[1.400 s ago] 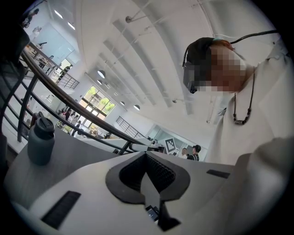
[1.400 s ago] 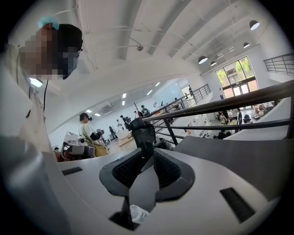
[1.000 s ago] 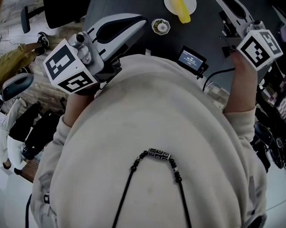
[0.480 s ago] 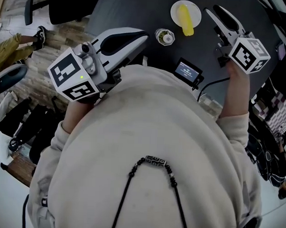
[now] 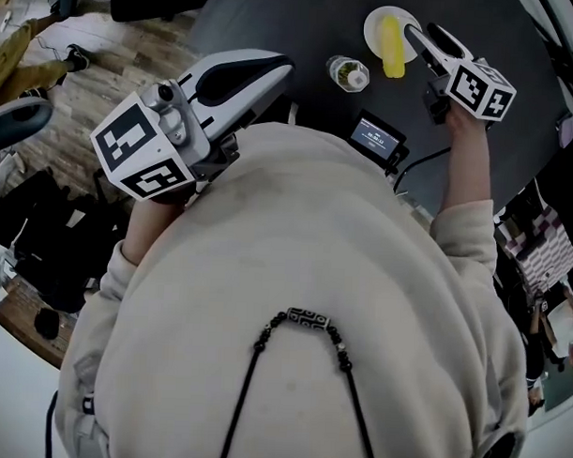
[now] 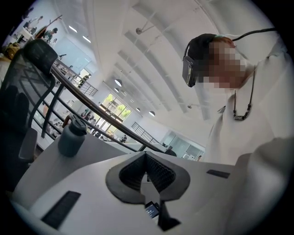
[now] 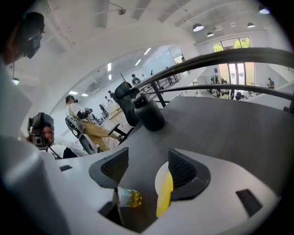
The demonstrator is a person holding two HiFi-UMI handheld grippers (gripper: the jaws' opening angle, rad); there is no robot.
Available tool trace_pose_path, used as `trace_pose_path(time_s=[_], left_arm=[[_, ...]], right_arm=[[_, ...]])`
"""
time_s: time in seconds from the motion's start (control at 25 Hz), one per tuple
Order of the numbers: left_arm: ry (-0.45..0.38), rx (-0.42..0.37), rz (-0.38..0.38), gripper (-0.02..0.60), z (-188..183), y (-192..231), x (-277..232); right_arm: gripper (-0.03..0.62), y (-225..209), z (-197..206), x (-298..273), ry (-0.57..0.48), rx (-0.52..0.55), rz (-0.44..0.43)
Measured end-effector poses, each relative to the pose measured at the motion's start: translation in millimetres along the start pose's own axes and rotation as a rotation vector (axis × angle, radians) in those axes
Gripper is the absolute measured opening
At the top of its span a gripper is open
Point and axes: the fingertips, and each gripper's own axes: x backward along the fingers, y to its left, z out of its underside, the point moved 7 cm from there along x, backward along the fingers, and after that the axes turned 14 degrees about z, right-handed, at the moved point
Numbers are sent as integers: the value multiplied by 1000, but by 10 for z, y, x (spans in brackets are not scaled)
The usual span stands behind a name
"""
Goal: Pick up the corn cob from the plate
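My left gripper [image 5: 285, 69] is held level at the table [image 5: 275, 26] edge, jaws closed and empty. My right gripper [image 5: 422, 33] tilts down at the plate [image 5: 376, 27] rim, its jaws just opened wide. The corn [image 5: 393, 47] lies on the plate, ungripped. Bare tabletop lies beyond.

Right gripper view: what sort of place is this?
Probably a large open-plan office or lab hall: a seated person with others behind, ceiling lights high overhead, and tall windows.

Yellow corn cob [image 5: 393, 46] lies on white plate [image 5: 376, 27].
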Motion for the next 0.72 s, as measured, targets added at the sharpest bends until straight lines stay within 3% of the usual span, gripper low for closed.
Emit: trace_pose_path(time_s=[0.72], left_arm=[[-14, -20, -96, 0, -18, 5, 257]], right_arm=[[282, -459, 748, -828, 286, -20, 131]])
